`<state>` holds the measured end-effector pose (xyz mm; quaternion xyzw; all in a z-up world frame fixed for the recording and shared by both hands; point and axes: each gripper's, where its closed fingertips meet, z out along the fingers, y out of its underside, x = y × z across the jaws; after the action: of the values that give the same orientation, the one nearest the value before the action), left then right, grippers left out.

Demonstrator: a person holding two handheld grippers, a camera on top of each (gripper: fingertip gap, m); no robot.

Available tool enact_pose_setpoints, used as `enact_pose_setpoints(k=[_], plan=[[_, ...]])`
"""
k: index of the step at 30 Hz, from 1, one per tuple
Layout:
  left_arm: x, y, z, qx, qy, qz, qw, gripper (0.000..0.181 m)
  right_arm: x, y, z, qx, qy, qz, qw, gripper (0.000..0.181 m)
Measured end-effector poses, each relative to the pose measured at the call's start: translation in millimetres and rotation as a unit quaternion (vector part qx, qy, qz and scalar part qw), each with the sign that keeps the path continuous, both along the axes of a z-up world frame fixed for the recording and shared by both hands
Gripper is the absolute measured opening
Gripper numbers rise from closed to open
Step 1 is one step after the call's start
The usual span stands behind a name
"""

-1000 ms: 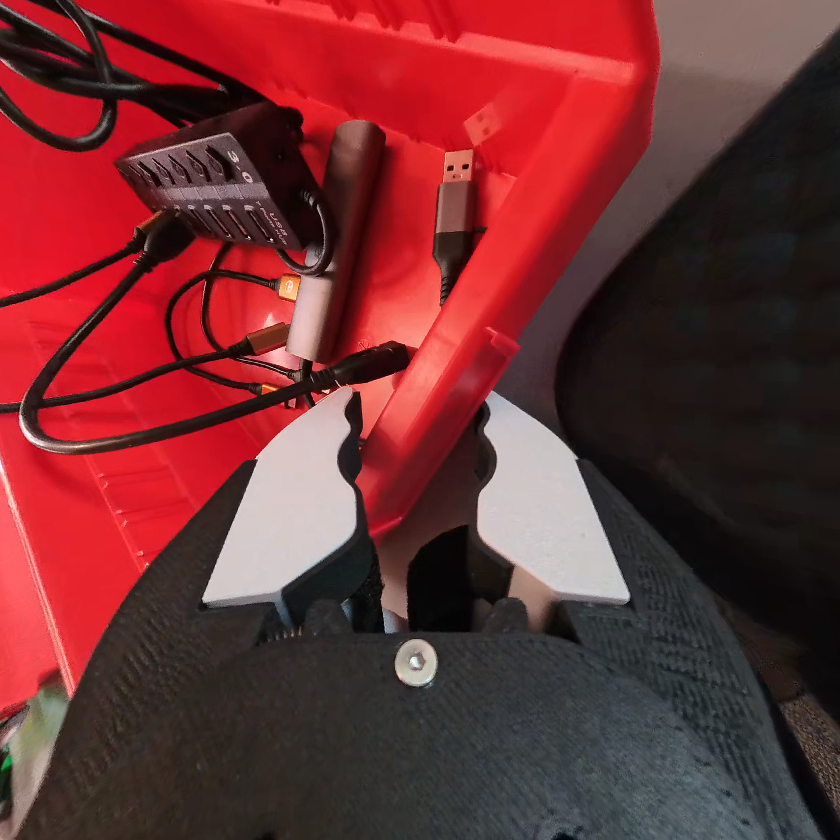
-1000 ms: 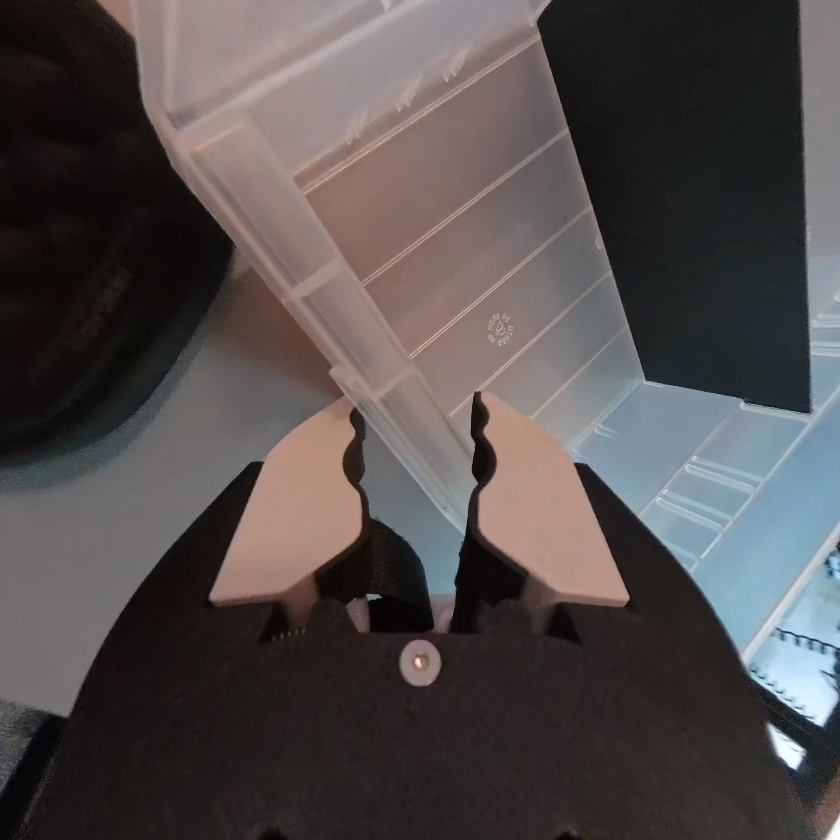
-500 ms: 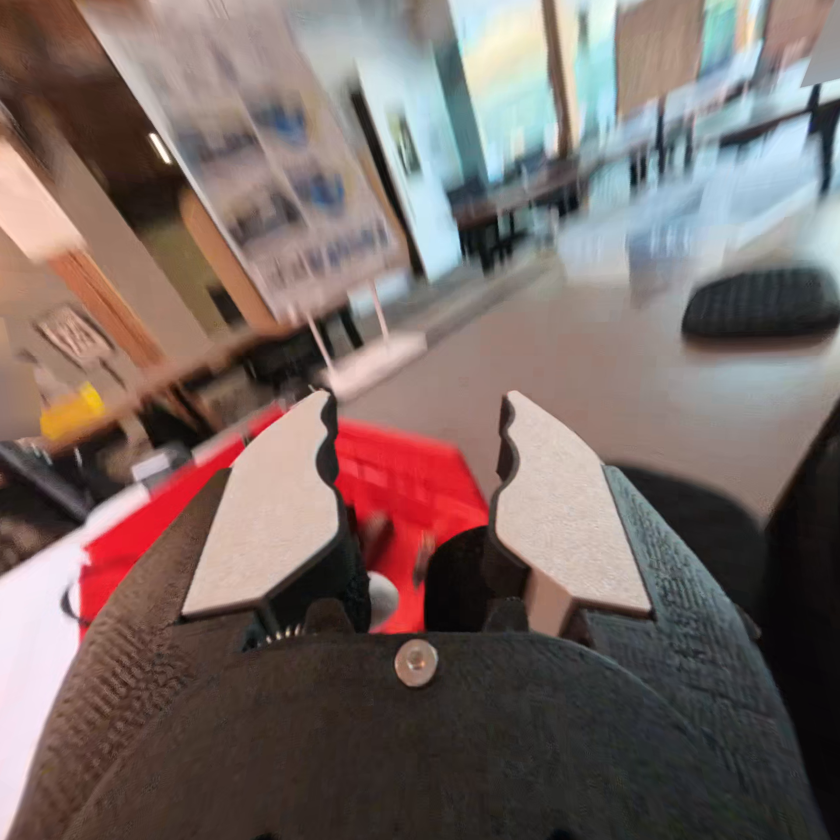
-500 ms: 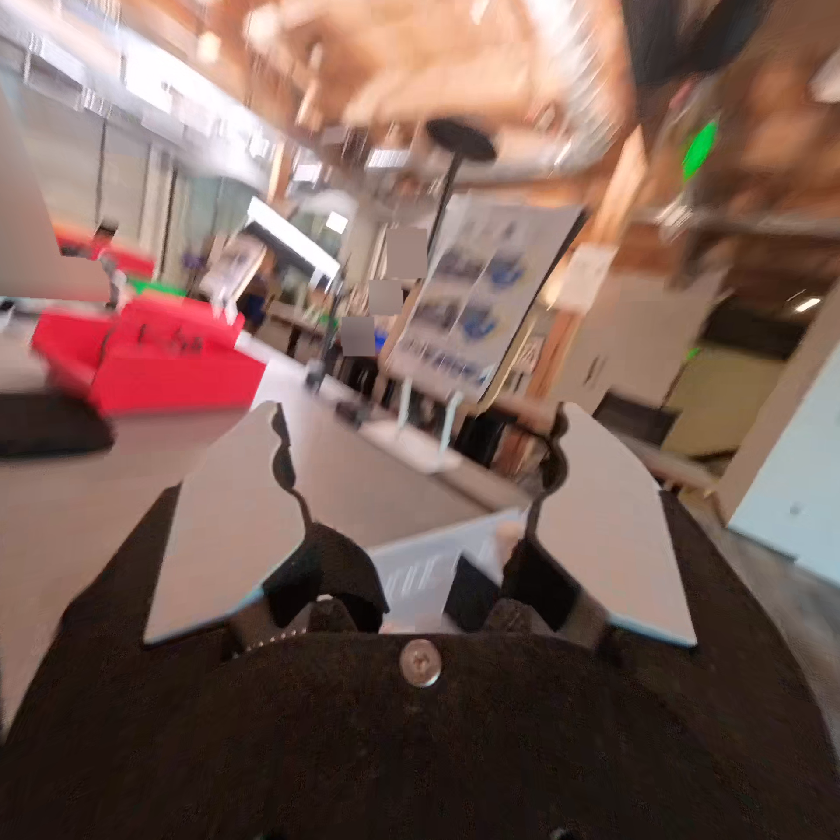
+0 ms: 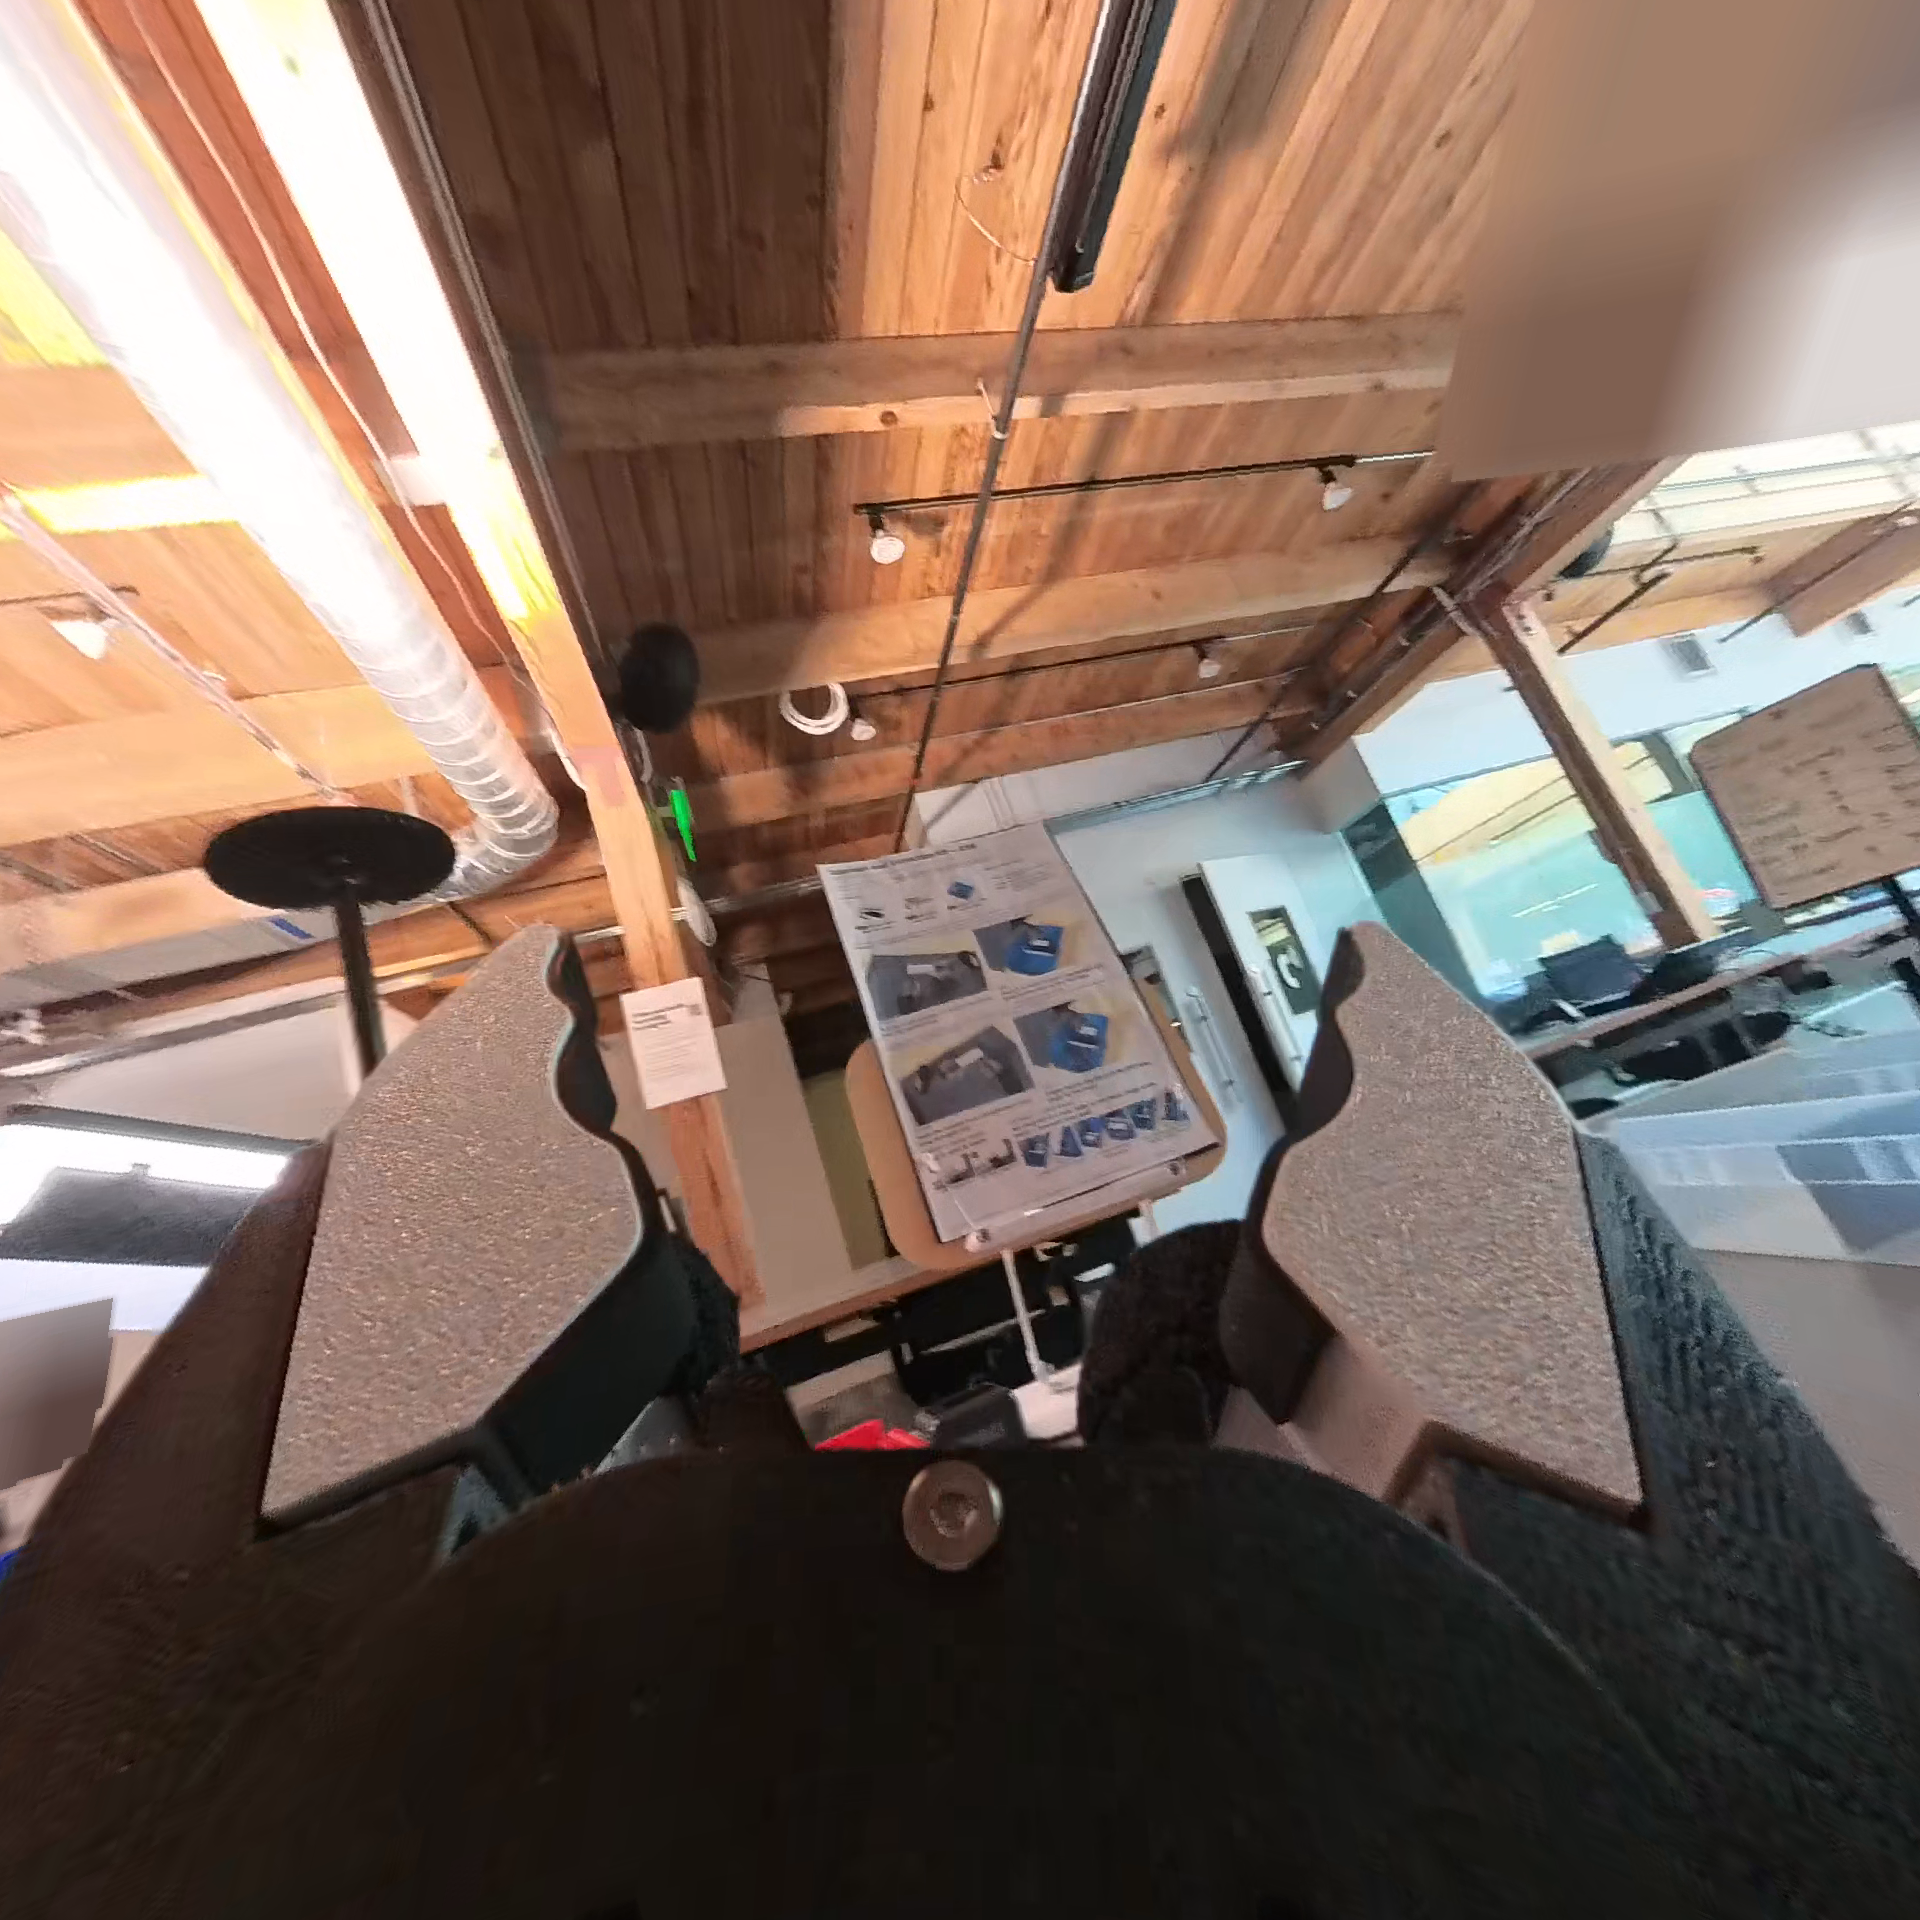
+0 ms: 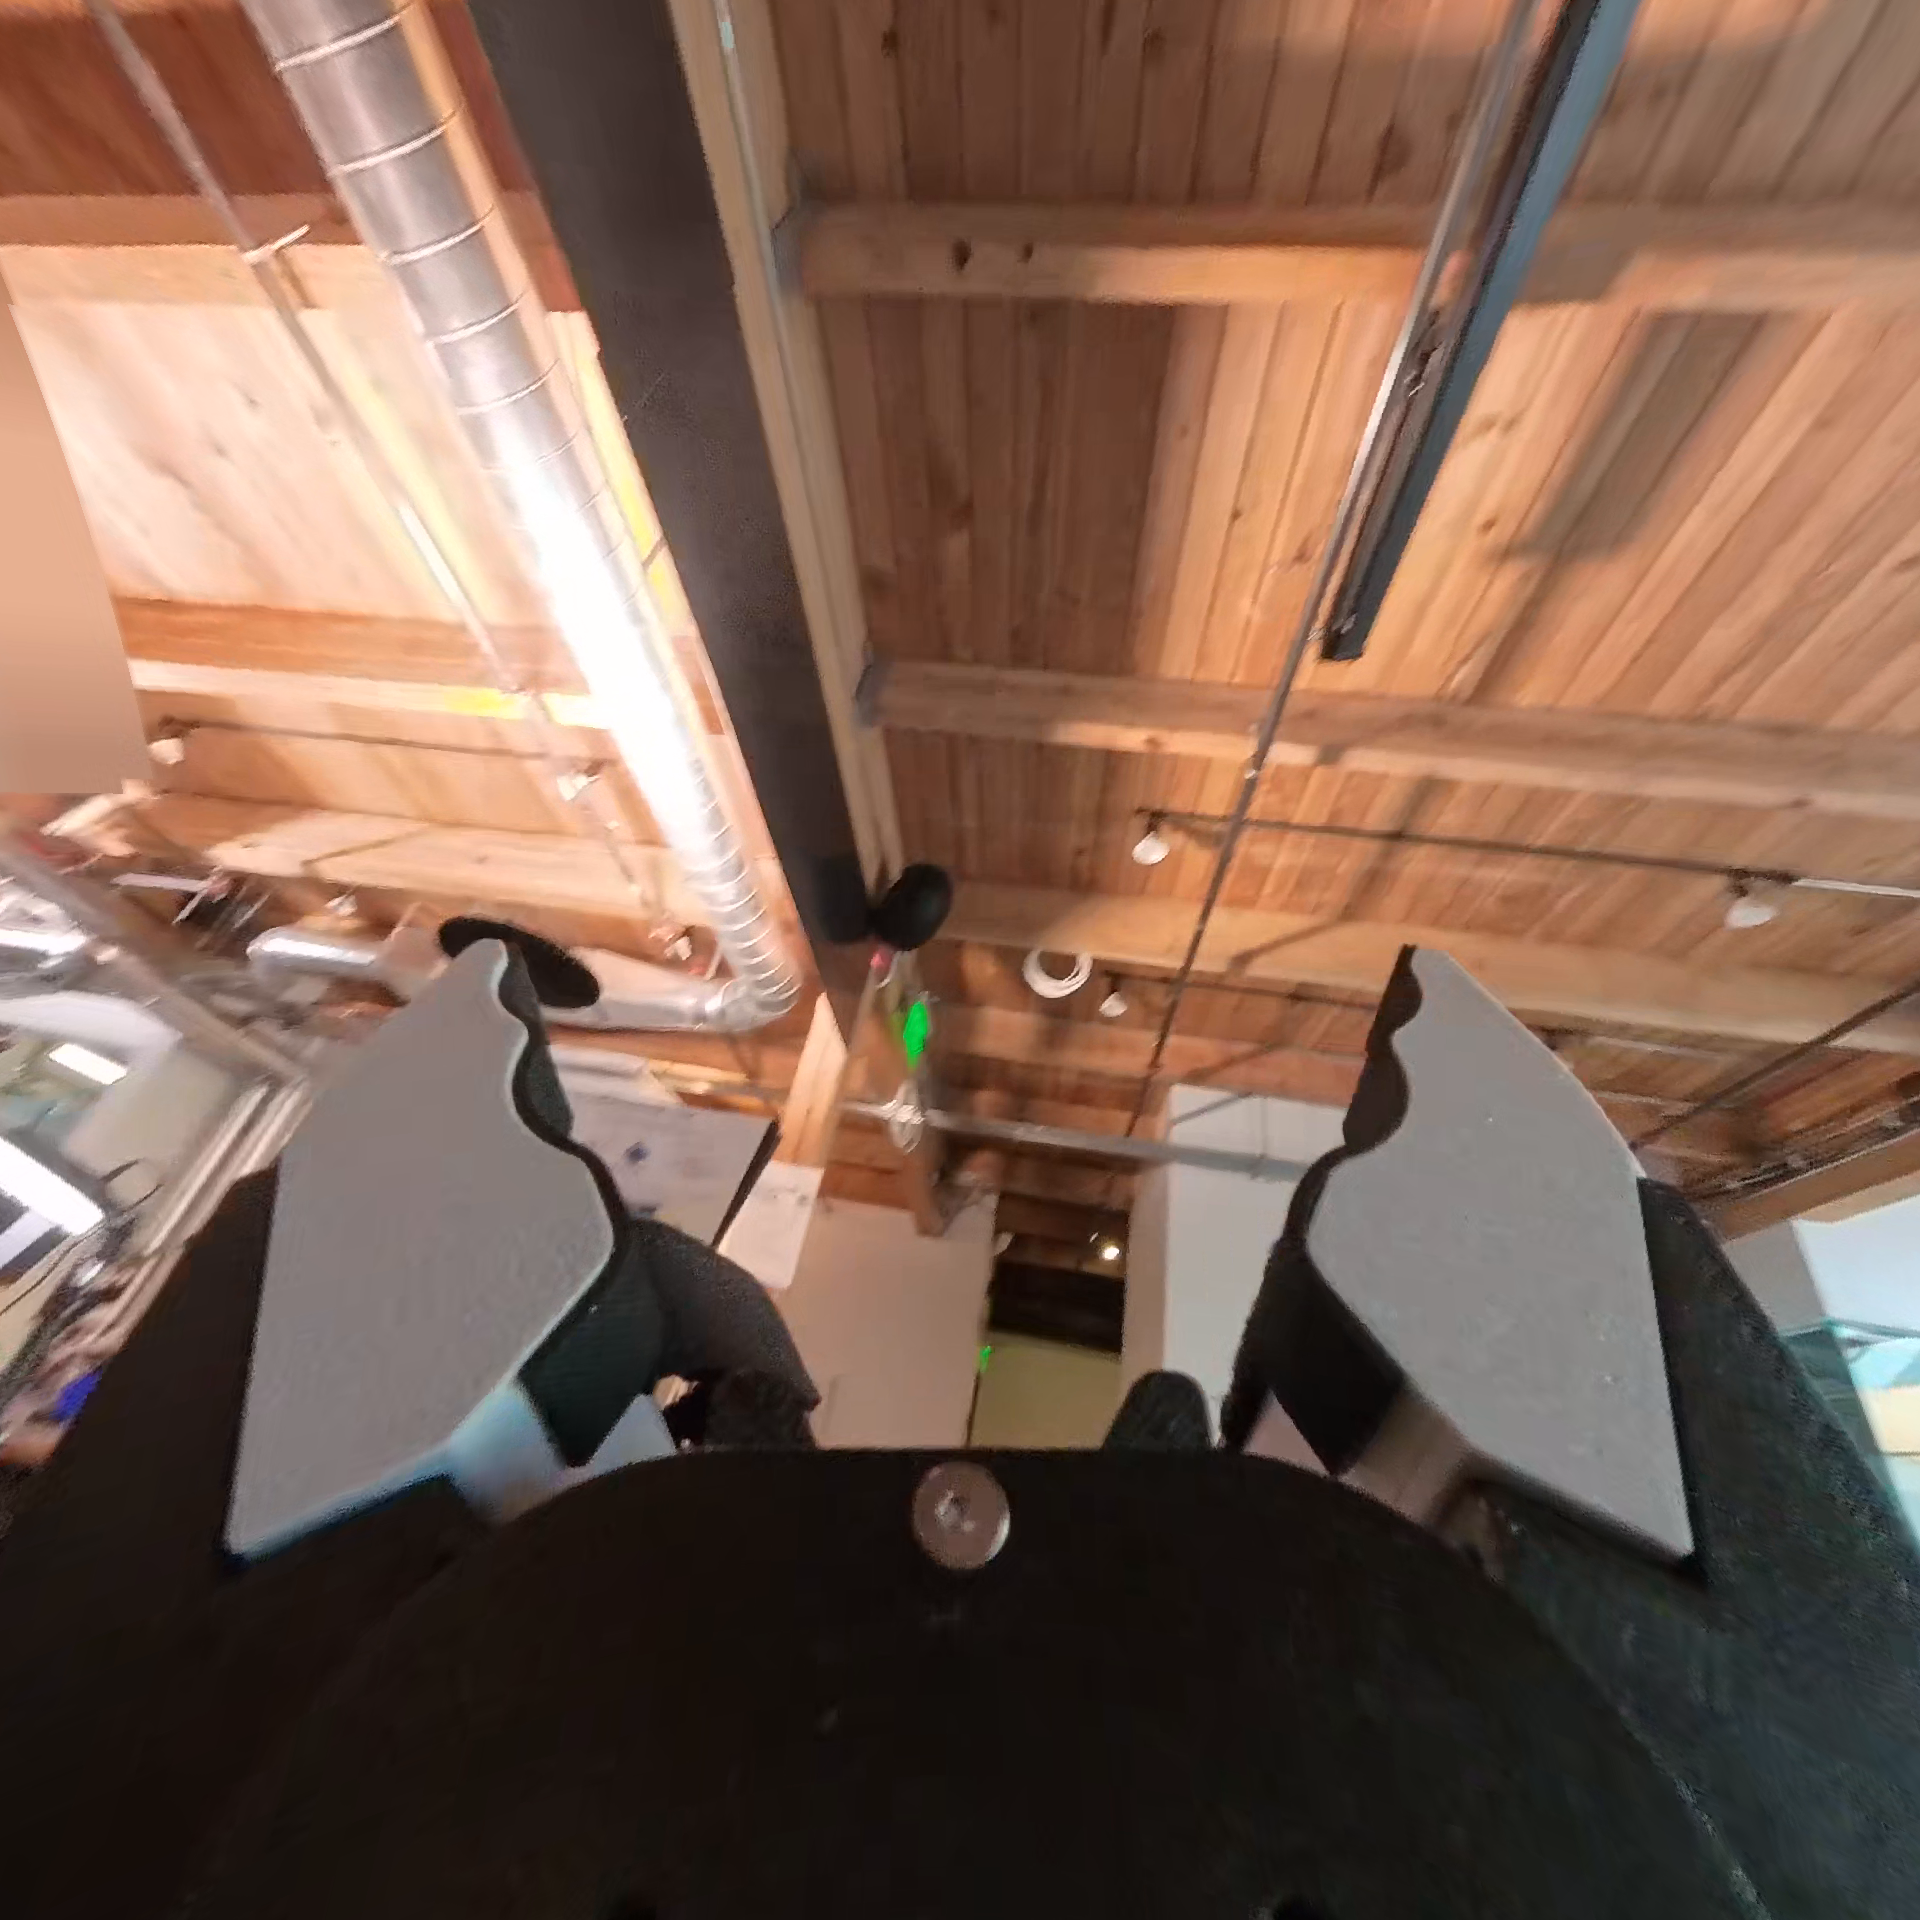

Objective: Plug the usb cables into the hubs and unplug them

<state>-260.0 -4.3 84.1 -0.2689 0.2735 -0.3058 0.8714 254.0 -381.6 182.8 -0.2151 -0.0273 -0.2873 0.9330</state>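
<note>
No USB cable or hub shows in either view now. My left gripper [image 5: 951, 961] is wide open and empty, tilted up toward the wooden ceiling [image 5: 831, 208]. My right gripper [image 6: 951, 977] is also wide open and empty, pointing up at the ceiling [image 6: 1455, 416]. A sliver of the red bin [image 5: 871, 1437] shows low between the left gripper's fingers. The bin's contents are hidden.
A metal duct [image 6: 499, 343] and a dark beam [image 6: 665, 416] run along the ceiling. In the left wrist view a printed poster on a board [image 5: 1013, 1039] stands ahead, beside a wooden post [image 5: 665, 1039]; a clear plastic bin [image 5: 1756, 1153] is at right.
Both grippers let go of the bin walls, opened wide and swung upward, from the red and clear bins to the room and then the ceiling.
</note>
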Motion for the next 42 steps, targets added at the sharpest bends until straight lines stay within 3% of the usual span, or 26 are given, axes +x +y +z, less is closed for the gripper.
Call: enact_pose_setpoints(k=[7,12,15,17,20,23,26,30,35,39,40,42], plan=[[-16,18,-4,-0.045,-0.013,0.012,0.999,0.120,-5,-20,10,0.044,0.015,-0.026,0.999,0.145],[-28,33,-16,-0.092,-0.024,0.046,0.994,0.118,-18,-60,15,0.133,0.008,-0.034,0.991,0.145],[-29,38,-17,-0.137,-0.056,0.012,0.989,0.115,-25,-66,15,0.137,-0.001,-0.026,0.990,0.144],[-17,40,-25,-0.164,-0.030,-0.013,0.986,0.107,-29,-69,14,0.140,-0.005,-0.040,0.989,0.142],[9,54,-54,-0.226,0.069,-0.010,0.972,0.101,-35,-72,13,0.143,-0.006,-0.038,0.989,0.137],[31,77,-97,-0.317,0.188,0.004,0.930,0.101,-44,-77,13,0.145,-0.010,-0.046,0.988,0.134],[36,114,-137,-0.432,0.275,0.056,0.857,0.082,-54,-82,15,0.134,-0.010,-0.073,0.988,0.133],[39,160,-179,-0.465,0.431,0.155,0.758,0.068,-72,-98,19,0.138,-0.017,-0.101,0.985,0.131],[73,191,-204,-0.472,0.475,0.173,0.722,0.069,-89,-131,16,0.176,-0.025,-0.123,0.976,0.124],[59,219,-240,-0.524,0.520,0.253,0.625,0.064,-98,-134,17,0.165,-0.027,-0.147,0.975,0.122],[67,220,-240,-0.521,0.519,0.233,0.636,0.046,-100,-134,17,0.164,-0.030,-0.152,0.974,0.121],[63,223,-240,-0.509,0.525,0.256,0.632,0.042,-103,-136,17,0.171,-0.035,-0.155,0.972,0.119]])
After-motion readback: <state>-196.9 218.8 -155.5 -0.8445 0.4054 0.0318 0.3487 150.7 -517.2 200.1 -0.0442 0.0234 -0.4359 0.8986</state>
